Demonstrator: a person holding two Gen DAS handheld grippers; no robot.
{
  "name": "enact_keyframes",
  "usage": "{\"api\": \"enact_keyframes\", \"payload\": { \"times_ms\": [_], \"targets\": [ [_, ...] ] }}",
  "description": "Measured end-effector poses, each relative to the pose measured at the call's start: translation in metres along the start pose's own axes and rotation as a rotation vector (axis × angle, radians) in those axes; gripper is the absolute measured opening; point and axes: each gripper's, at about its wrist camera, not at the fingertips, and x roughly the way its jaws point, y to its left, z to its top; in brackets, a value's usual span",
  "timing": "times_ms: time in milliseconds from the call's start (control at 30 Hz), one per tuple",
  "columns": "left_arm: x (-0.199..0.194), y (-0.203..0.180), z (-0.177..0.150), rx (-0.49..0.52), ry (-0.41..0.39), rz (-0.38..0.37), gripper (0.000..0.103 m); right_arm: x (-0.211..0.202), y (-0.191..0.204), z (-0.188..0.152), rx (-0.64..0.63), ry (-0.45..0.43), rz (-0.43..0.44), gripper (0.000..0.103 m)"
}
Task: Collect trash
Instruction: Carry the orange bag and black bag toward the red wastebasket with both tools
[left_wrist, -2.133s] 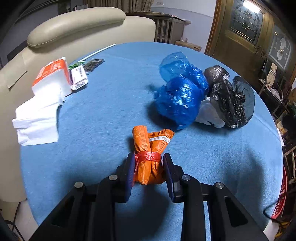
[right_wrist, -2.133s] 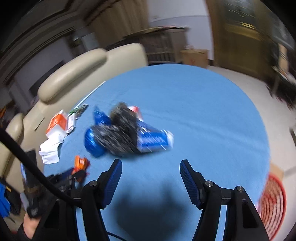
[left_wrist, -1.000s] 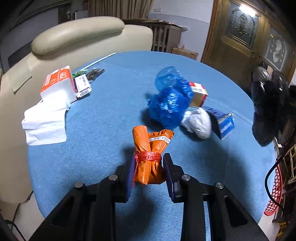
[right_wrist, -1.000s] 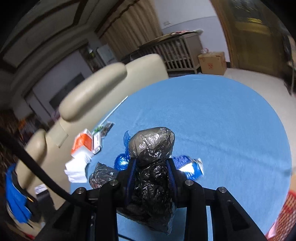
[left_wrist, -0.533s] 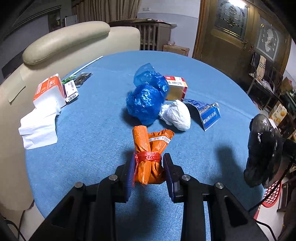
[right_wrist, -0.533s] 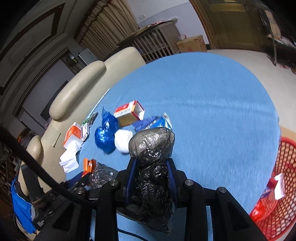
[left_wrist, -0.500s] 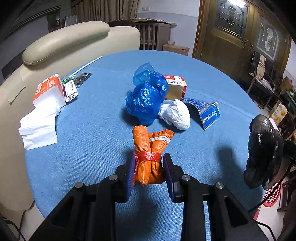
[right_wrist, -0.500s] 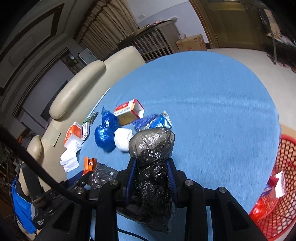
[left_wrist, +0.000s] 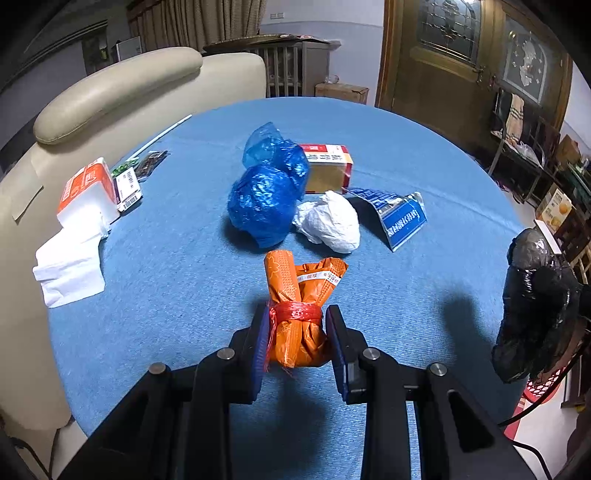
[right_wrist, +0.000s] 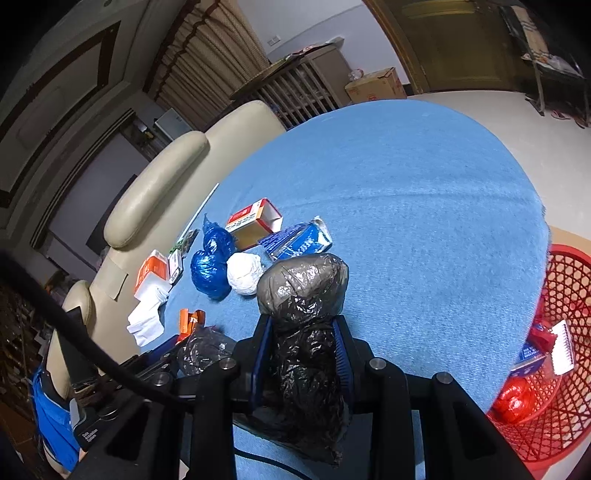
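My left gripper (left_wrist: 297, 326) is shut on an orange bag tied with red string (left_wrist: 299, 295), held just above the round blue table (left_wrist: 184, 258). My right gripper (right_wrist: 301, 334) is shut on a black plastic bag (right_wrist: 304, 314), held high over the table's near right edge; the bag also shows at the right of the left wrist view (left_wrist: 535, 306). On the table lie a blue bag (left_wrist: 267, 192), a white wad (left_wrist: 330, 221), a red and tan box (left_wrist: 327, 168) and a blue wrapper (left_wrist: 395, 212). A red basket (right_wrist: 561, 354) holding some trash stands on the floor to the right.
A tissue pack (left_wrist: 86, 195) with loose white tissues (left_wrist: 70, 267) lies at the table's left edge, with small packets (left_wrist: 138, 173) behind it. A cream chair (left_wrist: 122, 88) stands behind the table. A wooden door (left_wrist: 461, 62) is at the back right.
My right gripper closed on the black bag, lifted it off the pile and carried it right toward the red basket. My left gripper has kept hold of the orange bag.
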Motion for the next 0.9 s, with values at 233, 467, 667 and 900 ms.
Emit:
{"api": "enact_keyframes", "payload": {
  "times_ms": [233,467,667,900],
  "targets": [
    [0.000,-0.012,0.000,0.029,-0.003,-0.015,0.032,-0.009,-0.014,-0.004,0.034,-0.011,-0.023,0.035],
    [0.000,-0.017,0.002,0.044,-0.003,-0.010,0.032,-0.010,-0.018,-0.005,0.046,-0.014,-0.020,0.035],
    [0.000,-0.017,0.004,0.047,-0.004,-0.005,0.032,-0.008,-0.016,-0.003,0.042,-0.017,-0.018,0.035],
    [-0.001,-0.021,0.005,0.057,-0.008,-0.009,0.032,-0.012,-0.018,-0.003,0.045,-0.028,-0.030,0.035]
  ]
}}
